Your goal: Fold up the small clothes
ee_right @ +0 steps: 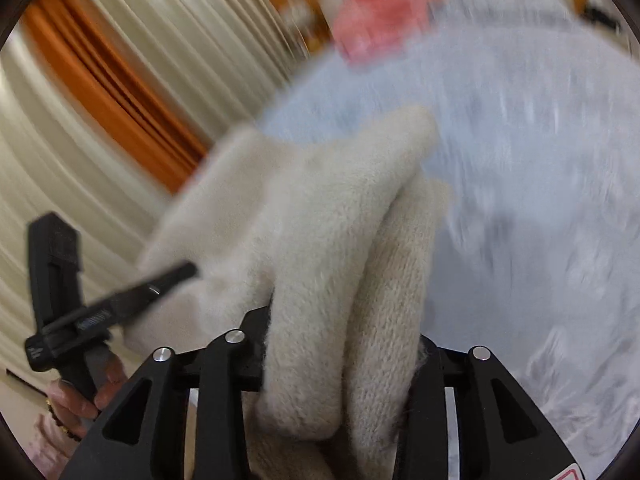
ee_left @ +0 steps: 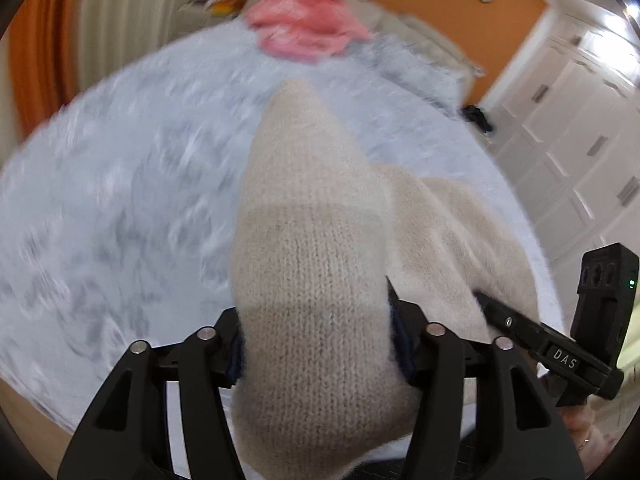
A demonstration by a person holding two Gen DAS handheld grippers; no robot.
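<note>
White letters "DAS" on the right gripper at the scene's near right, its other markings too blurred to read

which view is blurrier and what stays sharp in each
Right wrist view is blurrier: curtains, bedspread and pink clothes all smear. Left wrist view blurs the bedspread less. In both, the cream knit near the lens stays sharp; edges bend from fisheye.
</note>
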